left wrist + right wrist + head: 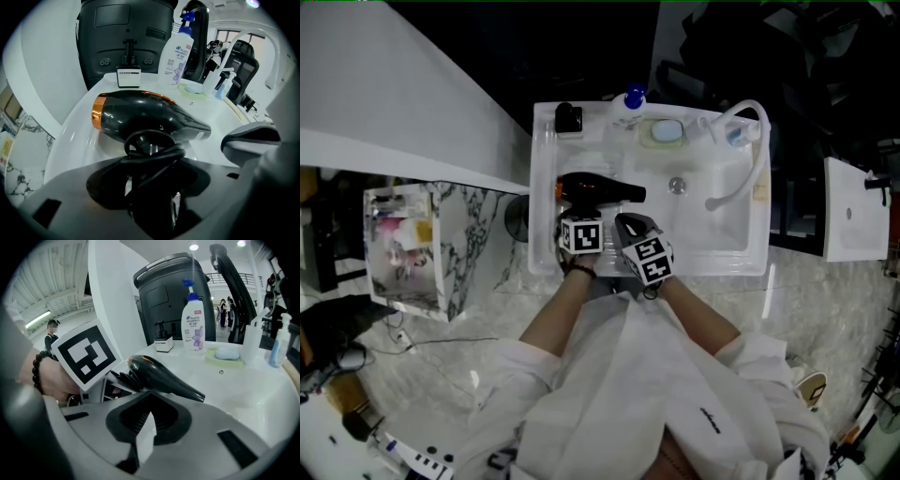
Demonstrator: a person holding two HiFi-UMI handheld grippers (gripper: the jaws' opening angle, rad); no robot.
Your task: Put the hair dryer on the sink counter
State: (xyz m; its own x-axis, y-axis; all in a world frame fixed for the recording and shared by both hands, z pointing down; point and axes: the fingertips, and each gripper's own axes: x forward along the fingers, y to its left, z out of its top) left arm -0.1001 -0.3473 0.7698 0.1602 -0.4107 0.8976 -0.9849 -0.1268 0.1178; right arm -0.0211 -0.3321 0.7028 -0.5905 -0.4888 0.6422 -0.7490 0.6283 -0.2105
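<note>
The black hair dryer (596,190) with a copper rear ring (98,111) lies crosswise over the left side of the white sink counter (546,202). Its nozzle points right, toward the basin. My left gripper (581,210) is shut on the dryer's handle and its coiled black cord (152,149), which fill the space between the jaws. Whether the dryer's body rests on the counter or hangs just above it, I cannot tell. My right gripper (631,225) sits just right of the left one with its jaws together and nothing in them; in the right gripper view the dryer (161,375) lies just ahead of it.
A white shampoo bottle (177,55) with a blue pump, a small black pump dispenser (568,117) and a soap dish (666,132) stand along the back rim. The basin (694,211) with its drain and the white faucet (742,150) lie to the right. A marble-faced cabinet (455,248) stands left.
</note>
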